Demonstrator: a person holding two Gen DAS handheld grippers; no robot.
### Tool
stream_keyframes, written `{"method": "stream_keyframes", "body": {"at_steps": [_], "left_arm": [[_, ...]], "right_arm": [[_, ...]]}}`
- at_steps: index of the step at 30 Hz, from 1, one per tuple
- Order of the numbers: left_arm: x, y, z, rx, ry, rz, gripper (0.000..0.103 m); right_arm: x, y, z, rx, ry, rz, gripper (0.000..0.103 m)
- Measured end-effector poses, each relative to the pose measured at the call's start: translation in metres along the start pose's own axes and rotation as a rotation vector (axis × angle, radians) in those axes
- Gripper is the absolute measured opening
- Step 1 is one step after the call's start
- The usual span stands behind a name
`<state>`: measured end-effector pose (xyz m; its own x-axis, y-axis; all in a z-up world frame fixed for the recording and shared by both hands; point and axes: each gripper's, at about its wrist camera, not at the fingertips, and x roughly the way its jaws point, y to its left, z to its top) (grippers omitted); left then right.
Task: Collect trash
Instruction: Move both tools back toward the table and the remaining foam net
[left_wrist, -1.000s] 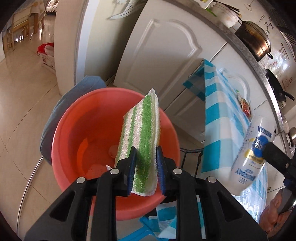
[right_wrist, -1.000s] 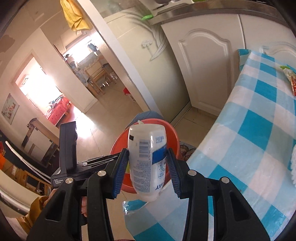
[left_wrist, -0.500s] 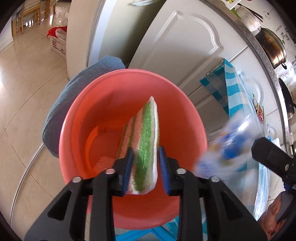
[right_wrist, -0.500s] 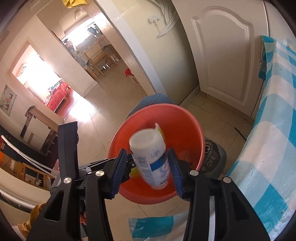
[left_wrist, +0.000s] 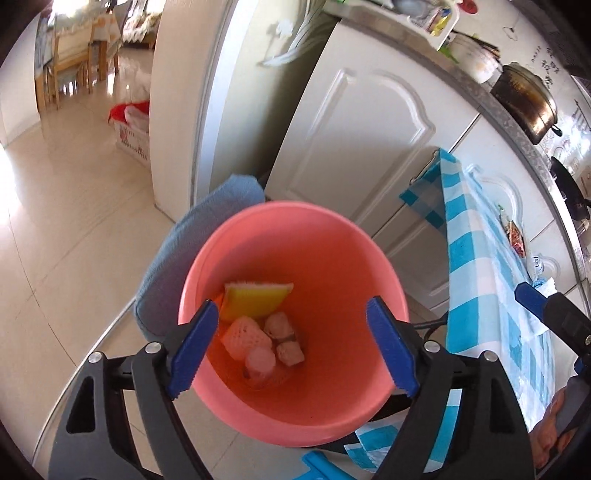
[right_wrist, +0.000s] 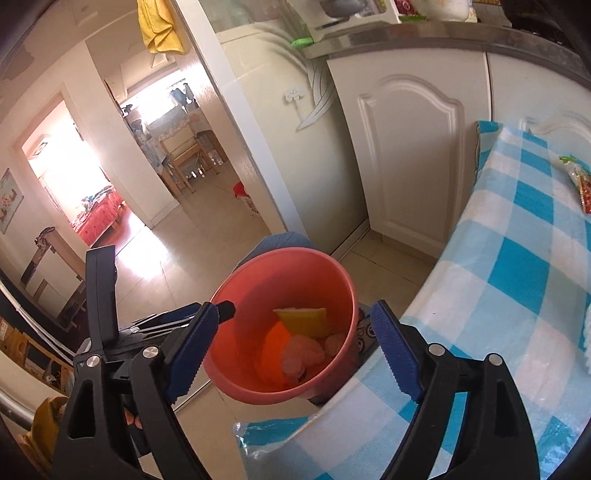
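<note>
Kitchen floor tiles surround the pink bin (left_wrist: 295, 406), while both the left gripper (left_wrist: 291, 350) and right gripper (right_wrist: 291, 350) hover above it, jaws opening and empty, and the remaining wrapper (right_wrist: 580, 188) lies on the checked tablecloth (right_wrist: 517, 295) at two o'clock, nearer the right gripper.

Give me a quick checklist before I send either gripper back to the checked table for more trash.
1. Left gripper free: ok, jaws opening, nothing between them.
2. Right gripper free: ok, jaws opening, nothing held.
3. Round salmon-pink plastic bucket upright under both grippers: ok.
4. Dropped trash inside the bucket: ok, yellow sponge-like piece and pale pieces on the bottom; the bottle cannot be picked out for certain.
5. Trash left on the blue-and-white checked tablecloth: not ok, a red snack wrapper lies there.
6. Path between the grippers: cannot tell, the left one sits close beside the right.
</note>
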<state>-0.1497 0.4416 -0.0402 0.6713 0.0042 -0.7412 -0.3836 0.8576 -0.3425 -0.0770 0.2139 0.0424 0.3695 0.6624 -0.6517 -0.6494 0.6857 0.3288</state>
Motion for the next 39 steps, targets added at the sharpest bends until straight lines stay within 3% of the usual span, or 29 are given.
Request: {"method": "stream_keyframes", "body": {"at_steps": [5, 13, 22, 29, 39], "left_arm": [[-0.022, -0.007, 0.000, -0.014, -0.124, -0.020, 0.085], [-0.037, -0.029, 0.001, -0.006, -0.159, -0.068, 0.085], [-0.046, -0.069, 0.001, 0.059, -0.150, -0.124, 0.086], [-0.057, -0.102, -0.001, 0.139, -0.160, -0.138, 0.089], [-0.055, -0.147, -0.008, 0.227, -0.097, -0.148, 0.091]], "right_arm": [[-0.027, -0.008, -0.008, -0.014, -0.092, -0.026, 0.089], [-0.056, -0.016, -0.019, -0.026, -0.184, -0.062, 0.089], [-0.092, -0.040, -0.020, 0.033, -0.293, -0.089, 0.091], [-0.107, -0.058, -0.020, 0.084, -0.317, -0.097, 0.093], [-0.137, -0.083, -0.023, 0.138, -0.390, -0.108, 0.093]]}}
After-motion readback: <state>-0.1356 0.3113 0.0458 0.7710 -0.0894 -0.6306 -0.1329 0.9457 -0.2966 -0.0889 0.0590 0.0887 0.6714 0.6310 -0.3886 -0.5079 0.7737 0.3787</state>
